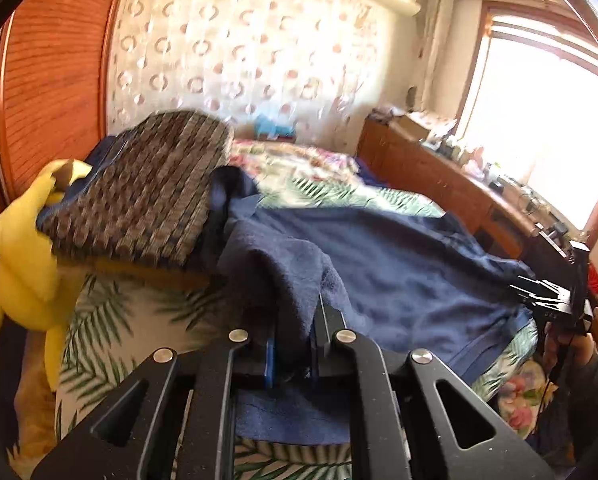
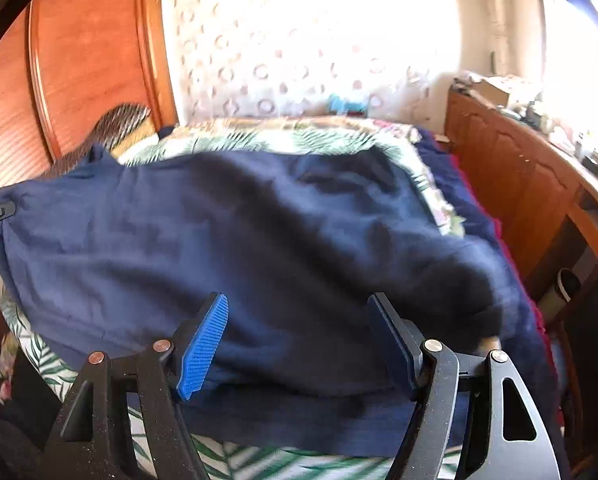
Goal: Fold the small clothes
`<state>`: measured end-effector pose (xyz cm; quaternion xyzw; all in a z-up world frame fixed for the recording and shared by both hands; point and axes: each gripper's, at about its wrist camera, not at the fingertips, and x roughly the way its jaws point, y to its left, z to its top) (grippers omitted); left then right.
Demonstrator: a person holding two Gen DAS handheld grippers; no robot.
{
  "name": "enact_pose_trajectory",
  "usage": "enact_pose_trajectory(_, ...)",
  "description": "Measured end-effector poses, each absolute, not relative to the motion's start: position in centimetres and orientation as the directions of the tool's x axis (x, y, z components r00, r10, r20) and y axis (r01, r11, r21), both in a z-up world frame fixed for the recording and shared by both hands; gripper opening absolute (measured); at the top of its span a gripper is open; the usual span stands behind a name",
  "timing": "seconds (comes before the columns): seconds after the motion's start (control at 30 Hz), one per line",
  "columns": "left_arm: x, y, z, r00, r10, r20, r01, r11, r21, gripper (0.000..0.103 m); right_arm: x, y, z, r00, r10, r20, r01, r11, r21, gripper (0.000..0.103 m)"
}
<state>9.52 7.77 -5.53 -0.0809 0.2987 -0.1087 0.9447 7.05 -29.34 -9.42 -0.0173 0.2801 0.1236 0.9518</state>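
- Navy garment (image 2: 235, 232): spread over the leaf-print bed cover (image 1: 99, 320), one bunched fold raised off it at the near left.
- Left tool (image 1: 293, 344): pressed together, pinching that fold between its blue pads.
- Right tool (image 2: 299, 340): spread wide, poised over the garment's near hem, pads (image 2: 203, 348) gripping nothing.
- Grey knitted piece (image 1: 147, 192): draped on a yellow plush toy (image 1: 23, 256), beyond the garment's left edge.
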Motion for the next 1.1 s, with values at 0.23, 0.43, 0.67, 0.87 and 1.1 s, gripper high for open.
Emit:
enact_pose_trajectory(0.23, 12.3, 4.0, -2.7, 0.804, -0.296, -0.516, 0.245, 0.955, -0.165, 0.013, 9.5, -33.2, -5.6, 0.819, 0.241, -0.520, -0.230, 0.969, 0.086, 0.068)
enact_pose_trajectory(0.43, 14.6, 0.3, -2.8, 0.783, -0.350, -0.515, 0.317, 0.936, -0.153, 0.013, 16.3, -33.7, -3.9, 0.776, 0.254, -0.578, -0.253, 0.964, 0.084, 0.049)
enact_pose_trajectory(0.67, 16.5, -2.5, -3.5, 0.752, -0.372, -0.544, 0.352, 0.925, -0.145, 0.013, 25.7, -31.0, -5.3, 0.681, 0.261, -0.684, -0.299, 0.952, 0.066, 0.039)
enact_pose_trajectory(0.87, 16.9, -3.2, -4.0, 0.736, -0.371, -0.566, 0.357, 0.923, -0.142, 0.013, 30.6, -30.6, -6.7, 0.591, 0.291, -0.752, -0.338, 0.936, 0.097, 0.036)
enact_pose_trajectory(1.1, 17.1, -4.4, -4.2, 0.720, -0.378, -0.582, 0.370, 0.919, -0.139, 0.013, 30.6, -32.9, -4.2, 0.721, 0.222, -0.657, -0.259, 0.965, 0.041, 0.003)
